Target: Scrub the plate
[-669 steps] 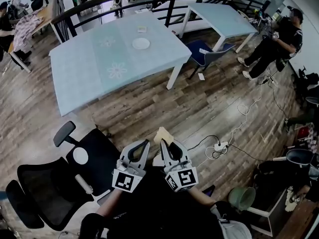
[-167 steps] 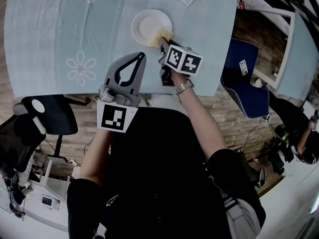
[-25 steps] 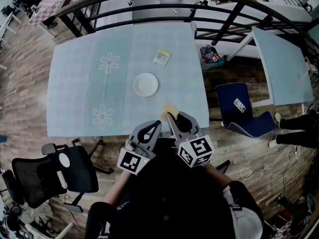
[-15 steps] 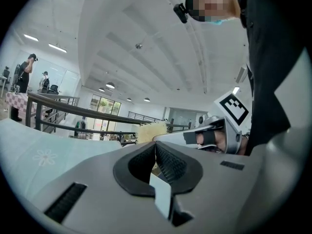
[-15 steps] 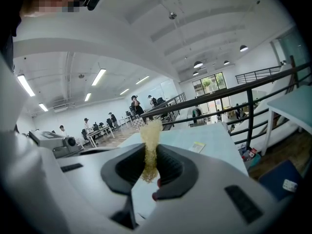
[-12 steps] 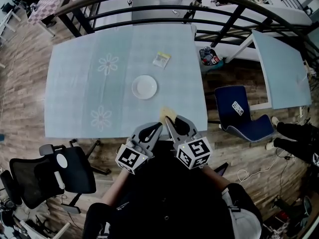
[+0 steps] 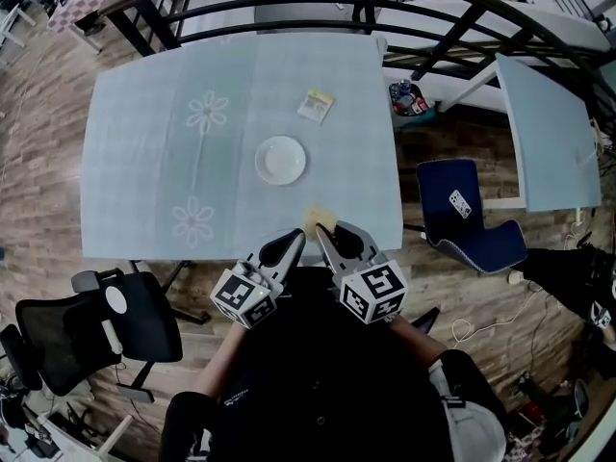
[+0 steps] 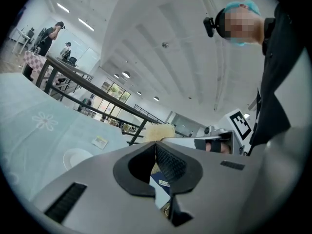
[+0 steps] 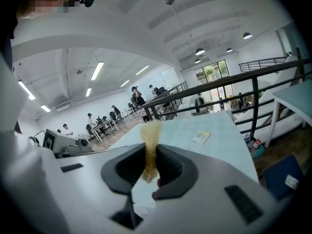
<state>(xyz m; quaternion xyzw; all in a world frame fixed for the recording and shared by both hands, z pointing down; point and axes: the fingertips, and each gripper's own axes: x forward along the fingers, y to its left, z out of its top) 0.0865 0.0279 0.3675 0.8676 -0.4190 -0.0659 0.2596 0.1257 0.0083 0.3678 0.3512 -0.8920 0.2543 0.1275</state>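
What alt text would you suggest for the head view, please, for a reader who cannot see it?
From above, a person at the near edge of a pale blue table holds a yellow sponge in the right tool, the left tool shut and empty beside it. A white plate lies farther in, apart from both tools.

Bare table (image 7: 144, 162) around plate (image 7: 281, 160), packet (image 7: 315, 106) beyond, railing (image 7: 289, 5) behind

white plate (image 7: 281, 160), tan sponge (image 7: 322, 218), lt blue tablecloth (image 7: 125, 162) w/ flower print
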